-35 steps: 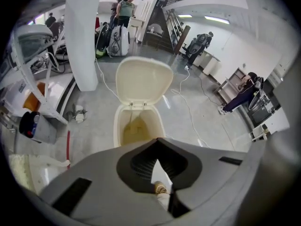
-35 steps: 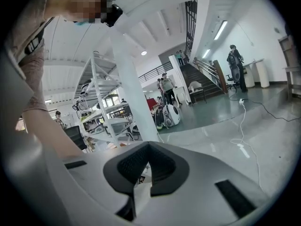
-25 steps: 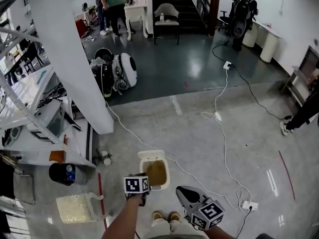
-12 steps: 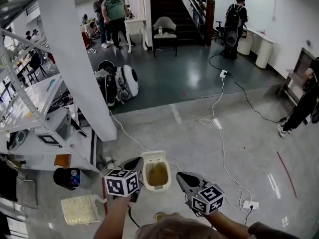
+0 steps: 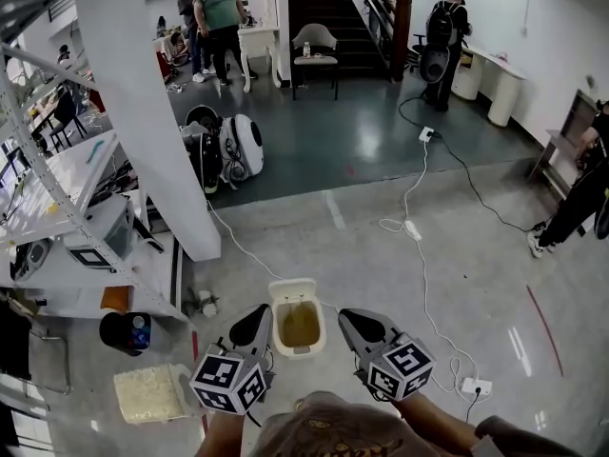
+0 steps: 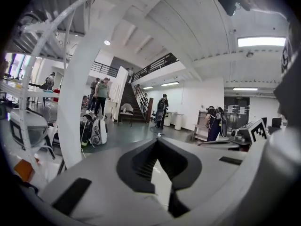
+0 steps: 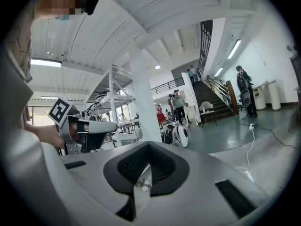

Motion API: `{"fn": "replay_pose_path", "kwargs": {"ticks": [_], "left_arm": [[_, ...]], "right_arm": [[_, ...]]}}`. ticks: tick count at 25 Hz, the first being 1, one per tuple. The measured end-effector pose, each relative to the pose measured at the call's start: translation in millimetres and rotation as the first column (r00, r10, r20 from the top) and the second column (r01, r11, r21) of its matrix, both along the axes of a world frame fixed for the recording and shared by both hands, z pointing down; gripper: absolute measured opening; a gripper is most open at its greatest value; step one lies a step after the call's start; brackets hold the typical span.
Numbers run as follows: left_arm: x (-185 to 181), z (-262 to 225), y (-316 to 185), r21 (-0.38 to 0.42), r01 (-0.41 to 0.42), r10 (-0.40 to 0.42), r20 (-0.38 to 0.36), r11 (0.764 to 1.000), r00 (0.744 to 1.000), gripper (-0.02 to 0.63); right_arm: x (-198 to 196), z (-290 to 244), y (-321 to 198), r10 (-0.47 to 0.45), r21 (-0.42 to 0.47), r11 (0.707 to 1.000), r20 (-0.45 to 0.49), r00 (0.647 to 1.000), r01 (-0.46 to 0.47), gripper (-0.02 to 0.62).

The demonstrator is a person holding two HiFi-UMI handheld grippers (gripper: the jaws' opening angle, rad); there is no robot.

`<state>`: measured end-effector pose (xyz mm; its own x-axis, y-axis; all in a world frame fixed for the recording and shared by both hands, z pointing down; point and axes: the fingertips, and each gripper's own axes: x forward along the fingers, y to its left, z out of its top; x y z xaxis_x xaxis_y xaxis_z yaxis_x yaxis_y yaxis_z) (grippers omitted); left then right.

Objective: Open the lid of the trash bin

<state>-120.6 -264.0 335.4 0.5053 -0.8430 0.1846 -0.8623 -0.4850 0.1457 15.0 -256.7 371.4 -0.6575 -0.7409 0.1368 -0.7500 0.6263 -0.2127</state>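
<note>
On the floor, the bin stands with its lid up, between the left hand-held gripper and right hand-held gripper, both closed on nothing.

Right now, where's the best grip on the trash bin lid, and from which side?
The lid looks already tipped up at the trash bin far rim. Pinch its free top edge, coming from above on the near side; the hinge seems far-side.
</note>
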Motion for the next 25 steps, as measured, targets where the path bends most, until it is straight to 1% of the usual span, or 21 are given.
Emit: {"fn": "replay_pose_path", "kwargs": {"ticks": [5, 11, 15, 25], "left_arm": [[3.8, 9.5, 4.1, 0.035, 0.003, -0.003, -0.002, 0.999, 1.000, -0.009], [1.7, 11.0, 2.6, 0.042, 0.006, -0.005, -0.021, 0.999, 1.000, -0.009], [6.5, 15.5, 4.3, 0.031, 0.002, -0.001, -0.017, 1.000, 1.000, -0.009], [13.5, 34.6, 12.5, -0.030, 0.000, 0.000, -0.008, 1.000, 1.000, -0.008]], "right_arm": [[0.5, -10.8, -3.2, 0.002, 0.055, 0.998, 0.006, 1.000, -0.003, 0.032], [1.7, -14.4, -5.8, 0.015, 0.076, 0.997, 0.019, 1.000, -0.017, 0.031], [5.0, -15.9, -8.7, 0.027, 0.082, 0.996, 0.017, 0.999, -0.028, 0.031], [4.1, -14.0, -12.9, 0.001, 0.076, 0.997, 0.005, 1.000, -0.001, 0.031]]}}
